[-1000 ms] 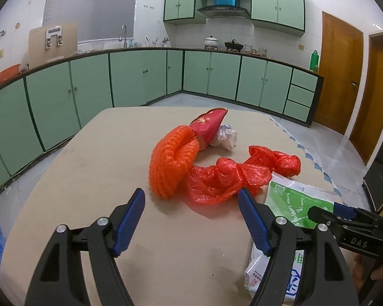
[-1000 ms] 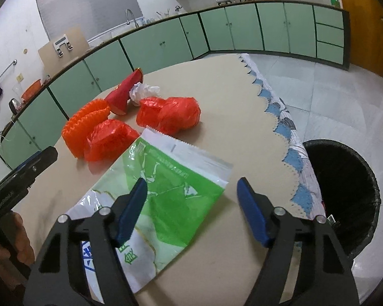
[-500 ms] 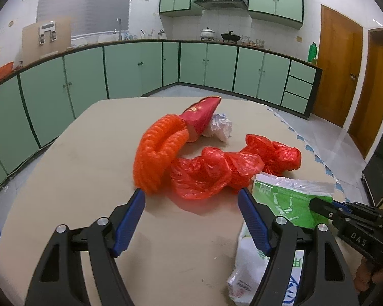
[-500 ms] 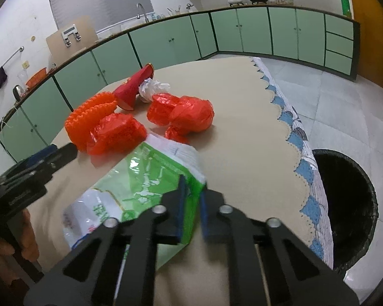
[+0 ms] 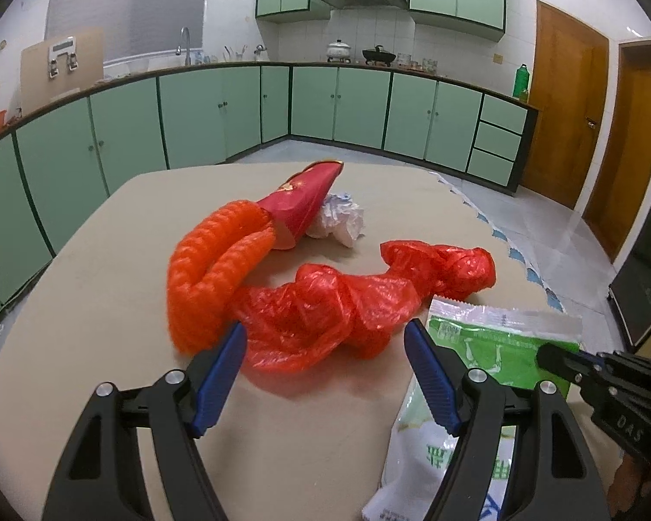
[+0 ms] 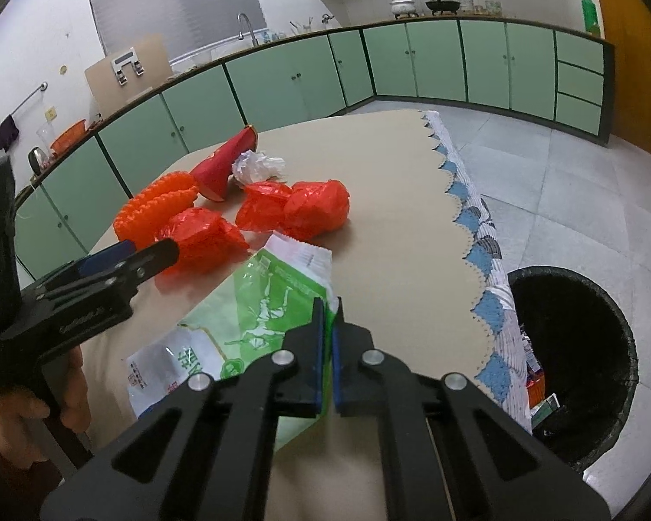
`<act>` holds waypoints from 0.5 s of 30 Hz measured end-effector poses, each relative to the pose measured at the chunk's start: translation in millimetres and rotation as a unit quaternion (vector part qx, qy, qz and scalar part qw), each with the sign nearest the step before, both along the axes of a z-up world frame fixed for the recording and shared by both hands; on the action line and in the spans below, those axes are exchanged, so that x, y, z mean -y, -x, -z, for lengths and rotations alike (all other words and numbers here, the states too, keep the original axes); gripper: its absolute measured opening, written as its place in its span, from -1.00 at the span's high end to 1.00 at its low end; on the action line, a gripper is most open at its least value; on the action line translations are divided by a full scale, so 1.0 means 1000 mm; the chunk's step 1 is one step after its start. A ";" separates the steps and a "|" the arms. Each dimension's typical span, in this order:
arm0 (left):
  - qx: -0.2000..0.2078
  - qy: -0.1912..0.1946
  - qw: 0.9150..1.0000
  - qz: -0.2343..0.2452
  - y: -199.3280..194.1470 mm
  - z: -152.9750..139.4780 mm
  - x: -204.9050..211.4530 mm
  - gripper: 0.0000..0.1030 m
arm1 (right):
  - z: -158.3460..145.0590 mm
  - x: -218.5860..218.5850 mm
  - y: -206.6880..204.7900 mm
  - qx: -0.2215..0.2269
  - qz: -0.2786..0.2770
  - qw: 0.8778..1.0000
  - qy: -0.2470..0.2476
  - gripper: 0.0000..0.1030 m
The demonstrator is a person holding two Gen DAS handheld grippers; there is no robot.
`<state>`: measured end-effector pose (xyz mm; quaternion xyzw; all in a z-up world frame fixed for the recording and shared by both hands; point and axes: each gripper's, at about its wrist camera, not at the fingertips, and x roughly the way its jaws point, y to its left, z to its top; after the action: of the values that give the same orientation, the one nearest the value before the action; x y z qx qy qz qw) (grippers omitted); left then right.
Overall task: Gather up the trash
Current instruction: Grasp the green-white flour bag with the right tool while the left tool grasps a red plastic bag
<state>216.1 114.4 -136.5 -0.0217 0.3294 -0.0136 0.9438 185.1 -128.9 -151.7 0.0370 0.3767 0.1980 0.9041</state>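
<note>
The right tongs [image 6: 329,334] are pinched tight on the near edge of the green-and-white packet [image 6: 256,317], which buckles upward at the bite while most of it lies on the table [image 6: 395,225]. The left tongs [image 5: 325,369] hang wide open and hold nothing — their blue pads frame the near end of the crumpled red plastic bag [image 5: 325,317] without touching it.

Almost everything looks left to do. The table carries the whole heap: an orange mesh sleeve [image 5: 212,273] to the left, a red paper cone [image 5: 304,204] beyond it, a ball of white crumpled paper [image 5: 340,223] just beside the cone, and the red bag stretching across to the right toward the packet. The black bin [image 6: 586,356] stands on the floor off the table's right edge, below the scalloped cloth trim; a few scraps show at its bottom, though I cannot tell what they are.

My guess is the packet goes first, carried right and dropped into the bin, with the red bag next for the open tongs.
</note>
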 end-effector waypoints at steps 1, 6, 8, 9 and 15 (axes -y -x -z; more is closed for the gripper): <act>-0.002 -0.002 1.000 0.002 -0.003 0.001 0.001 -0.32 | -0.001 -0.002 -0.001 0.003 -0.001 1.000 0.003 0.96; -0.023 0.007 1.000 0.010 -0.014 0.008 0.002 0.17 | -0.003 -0.007 -0.008 0.007 -0.006 1.000 0.004 0.96; -0.031 0.014 0.999 0.015 -0.016 0.011 0.001 0.51 | -0.003 -0.008 -0.013 0.008 -0.006 1.000 0.004 0.96; -0.035 0.019 0.999 0.017 -0.017 0.012 0.001 0.59 | -0.004 -0.009 -0.015 0.008 -0.006 1.000 0.004 0.96; -0.038 0.043 0.998 0.016 -0.016 0.013 -0.009 0.98 | -0.006 -0.012 -0.022 0.009 -0.010 1.000 0.007 0.95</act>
<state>232.0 123.8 -149.7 -0.0573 0.3648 -0.0417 0.9284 207.5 -116.5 -145.6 0.0245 0.3700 0.2047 0.9059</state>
